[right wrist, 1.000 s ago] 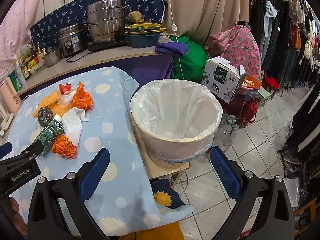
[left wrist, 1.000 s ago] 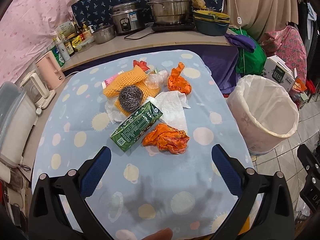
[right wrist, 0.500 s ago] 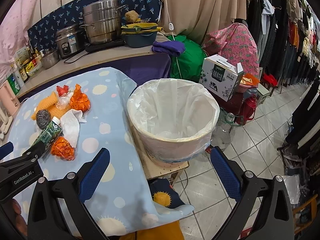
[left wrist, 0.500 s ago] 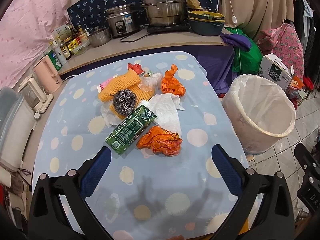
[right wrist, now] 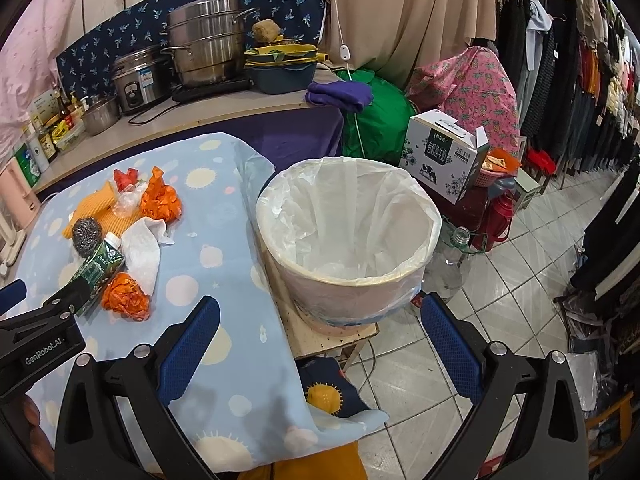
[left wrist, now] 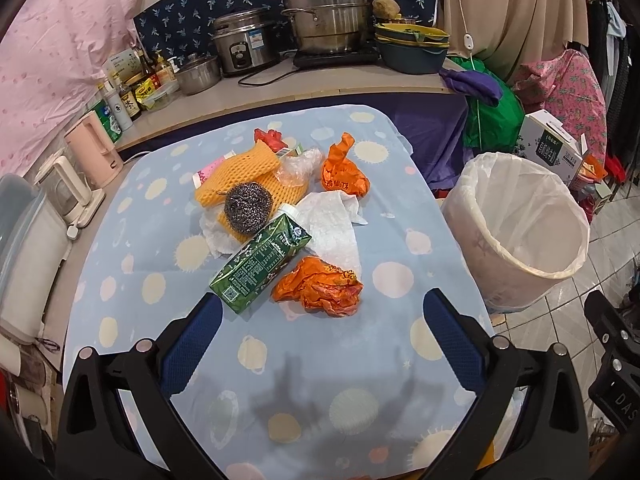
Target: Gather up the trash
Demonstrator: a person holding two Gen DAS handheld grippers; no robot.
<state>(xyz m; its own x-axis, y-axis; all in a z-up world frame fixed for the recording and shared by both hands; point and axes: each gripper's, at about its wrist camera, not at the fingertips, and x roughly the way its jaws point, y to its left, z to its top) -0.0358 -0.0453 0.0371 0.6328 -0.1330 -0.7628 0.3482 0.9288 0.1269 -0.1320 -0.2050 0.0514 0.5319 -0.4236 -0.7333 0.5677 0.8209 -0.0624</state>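
Observation:
A pile of trash lies on the blue spotted tablecloth (left wrist: pixel 132 248): a green carton (left wrist: pixel 260 264), a crumpled orange bag (left wrist: pixel 320 290), a second orange bag (left wrist: pixel 342 172), white tissue (left wrist: pixel 328 224), a steel scourer (left wrist: pixel 248 208), orange foam netting (left wrist: pixel 240 174) and clear plastic (left wrist: pixel 298 166). My left gripper (left wrist: pixel 320 316) is open and empty, just short of the near orange bag and carton. A white-lined bin (right wrist: pixel 348 236) stands right of the table. My right gripper (right wrist: pixel 316 316) is open and empty in front of the bin. The pile also shows in the right wrist view (right wrist: pixel 120 232).
A counter behind the table holds steel pots (left wrist: pixel 328 12), a rice cooker (left wrist: pixel 240 46), bowls (left wrist: pixel 412 48) and bottles (left wrist: pixel 120 104). A pink kettle (left wrist: pixel 94 148) stands at left. A cardboard box (right wrist: pixel 444 156) and clothes racks (right wrist: pixel 580 60) are on the right, over tiled floor.
The left gripper has drawn back and risen slightly, so the pile sits a little farther off. The right gripper has barely shifted. Both stay open.

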